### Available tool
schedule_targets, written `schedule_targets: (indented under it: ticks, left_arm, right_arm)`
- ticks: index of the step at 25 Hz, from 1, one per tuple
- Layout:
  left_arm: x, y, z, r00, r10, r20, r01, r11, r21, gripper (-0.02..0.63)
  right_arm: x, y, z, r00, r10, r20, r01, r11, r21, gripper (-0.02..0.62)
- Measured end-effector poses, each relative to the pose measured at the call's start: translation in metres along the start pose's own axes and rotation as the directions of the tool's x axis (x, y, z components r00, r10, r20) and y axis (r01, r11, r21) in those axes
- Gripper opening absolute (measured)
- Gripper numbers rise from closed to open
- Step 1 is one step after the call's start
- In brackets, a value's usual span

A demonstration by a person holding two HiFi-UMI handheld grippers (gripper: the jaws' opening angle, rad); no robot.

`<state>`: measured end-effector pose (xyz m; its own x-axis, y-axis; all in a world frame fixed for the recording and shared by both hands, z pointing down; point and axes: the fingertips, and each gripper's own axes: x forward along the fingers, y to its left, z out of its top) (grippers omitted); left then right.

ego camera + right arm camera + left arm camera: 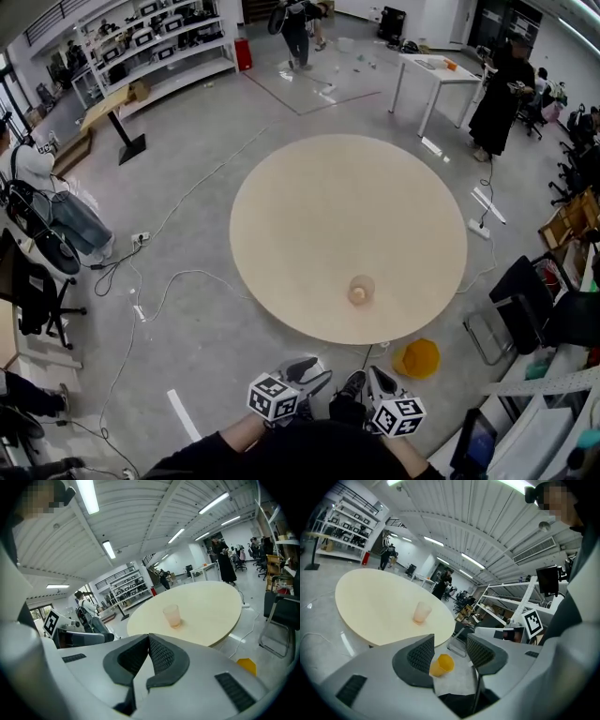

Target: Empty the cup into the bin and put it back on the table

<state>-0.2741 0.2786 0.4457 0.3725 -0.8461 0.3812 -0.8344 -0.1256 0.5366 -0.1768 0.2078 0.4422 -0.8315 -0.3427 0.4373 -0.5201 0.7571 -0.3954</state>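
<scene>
Near the front edge of the round table (319, 206) stands the cup (361, 290), clear thin plastic with something orange in the bottom. Probably light and squishy, so pinch it gently mid-wall. The yellow bin (416, 358) sits on the floor nearby. Of the 2 tongs, the left gripper (450, 651) gapes empty and the right gripper (149, 654) is closed on nothing.

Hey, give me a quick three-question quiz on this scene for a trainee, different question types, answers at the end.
1. True or false: the cup stands upright on the round table.
2. The jaws of the right hand-held gripper are: A wide apart, B shut on nothing, C shut on the cup.
3. Fill in: the yellow bin sits on the ____ beside the table.
Key: 1 true; 2 B; 3 floor.
</scene>
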Motion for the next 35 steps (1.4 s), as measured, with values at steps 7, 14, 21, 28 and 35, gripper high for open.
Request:
schedule_targets:
  ticks: [7,14,21,28,35]
  left_arm:
    - [0.052,-0.004,0.042,0.997,0.076,0.009,-0.076,0.994,0.079,0.232]
    - [0.117,0.013,0.090,0.989,0.151,-0.002,-0.148,0.970,0.192,0.232]
    - [0.149,0.063,0.108,0.959,0.280,-0.041,-0.250,0.906,0.342,0.206]
    - [0.161,0.113,0.105,0.964,0.244,-0.108,-0.176,0.885,0.430,0.091]
    - [0.177,0.160,0.078,0.936,0.180,-0.303,0.014,0.841,0.541,0.091]
  right_arm:
    - [0.035,-0.053,0.052,0.996,0.089,0.023,-0.088,0.996,-0.030,0.009]
    - [0.066,-0.113,0.085,0.991,0.126,-0.036,-0.129,0.986,-0.101,0.009]
    - [0.101,-0.155,0.092,0.984,0.137,-0.116,-0.156,0.973,-0.171,0.009]
    - [0.148,-0.147,0.082,0.956,0.169,-0.241,-0.241,0.920,-0.308,0.011]
    - [0.191,-0.138,0.051,0.918,0.152,-0.366,-0.317,0.837,-0.447,0.012]
